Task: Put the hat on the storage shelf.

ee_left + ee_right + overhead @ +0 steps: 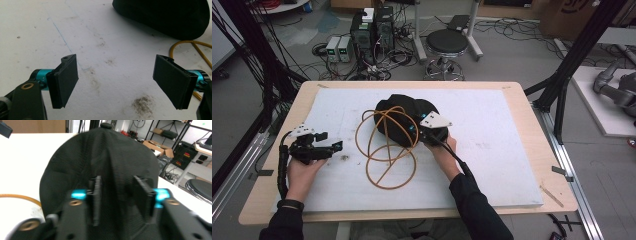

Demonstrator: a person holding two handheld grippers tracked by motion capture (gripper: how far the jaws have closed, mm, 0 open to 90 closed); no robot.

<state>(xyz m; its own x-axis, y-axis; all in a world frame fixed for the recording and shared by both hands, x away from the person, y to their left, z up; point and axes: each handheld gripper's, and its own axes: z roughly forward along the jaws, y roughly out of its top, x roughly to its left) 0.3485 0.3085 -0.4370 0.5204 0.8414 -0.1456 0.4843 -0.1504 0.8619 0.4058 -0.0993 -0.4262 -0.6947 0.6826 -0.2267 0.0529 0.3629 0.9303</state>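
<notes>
Cap (105, 160) blurred, right gripper (117, 195) clamped on fold; left gripper (115, 82) spread, nothing between.

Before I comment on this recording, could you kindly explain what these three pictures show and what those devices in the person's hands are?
A person sits at a table and holds a hand-held two-jaw gripper in each hand; no robot arm is involved. The high view looks down from above: the left gripper hovers over the white mat, its jaws wide apart and holding nothing. The right gripper is at a black cap, beside a looped orange cord lying partly over it. The other two pictures come from cameras riding on each gripper. In the right gripper view the jaws stand on either side of a fold of the cap's fabric; that picture is blurred, so I cannot tell whether they have closed on it.
</notes>
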